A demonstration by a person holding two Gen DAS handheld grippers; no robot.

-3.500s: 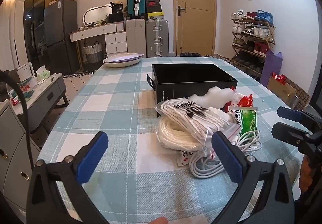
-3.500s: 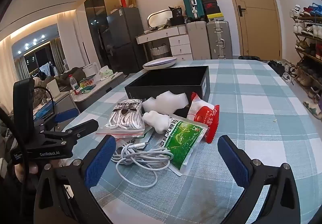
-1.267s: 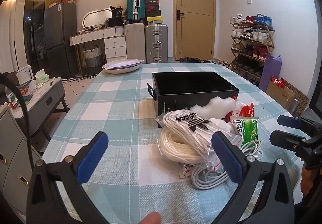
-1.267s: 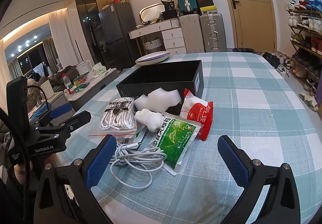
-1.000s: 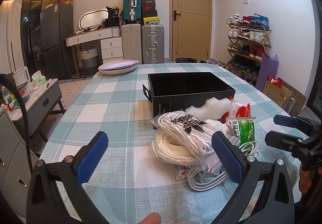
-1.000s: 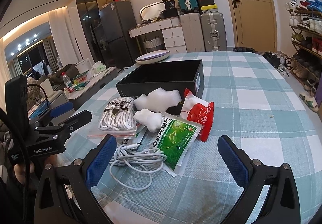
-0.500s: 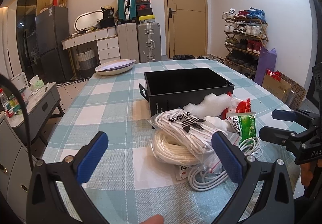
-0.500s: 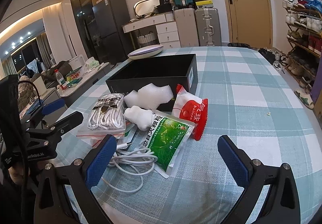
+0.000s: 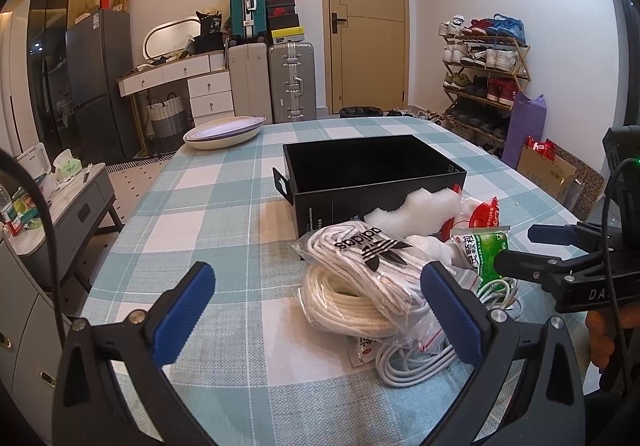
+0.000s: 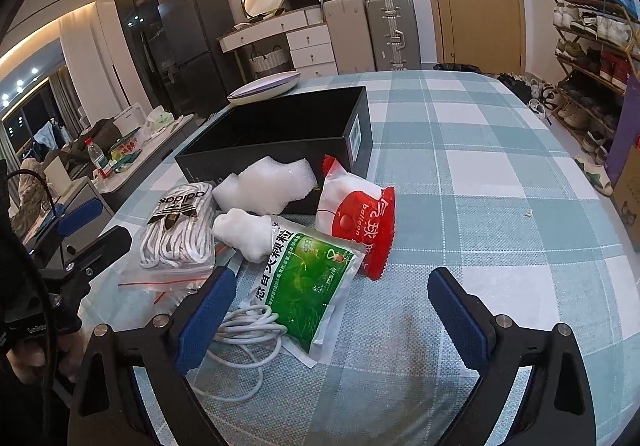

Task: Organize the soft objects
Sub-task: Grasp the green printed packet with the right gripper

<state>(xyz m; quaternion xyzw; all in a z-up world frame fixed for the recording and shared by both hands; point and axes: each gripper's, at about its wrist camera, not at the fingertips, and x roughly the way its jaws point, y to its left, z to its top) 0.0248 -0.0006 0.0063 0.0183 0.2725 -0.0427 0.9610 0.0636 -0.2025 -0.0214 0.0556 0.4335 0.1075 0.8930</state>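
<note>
Soft packets (image 10: pixel 308 282) lie heaped before the black box (image 9: pixel 372 173); your left gripper (image 9: pixel 320 310) and right gripper (image 10: pixel 332 310) gape wide, holding nothing.

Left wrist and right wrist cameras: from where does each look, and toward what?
Left wrist: on the left gripper, facing the black box from the pile's left; its blue fingers show.
Right wrist: on the right gripper, facing the green packet; a hand shows.
Both share the laces bag.
</note>
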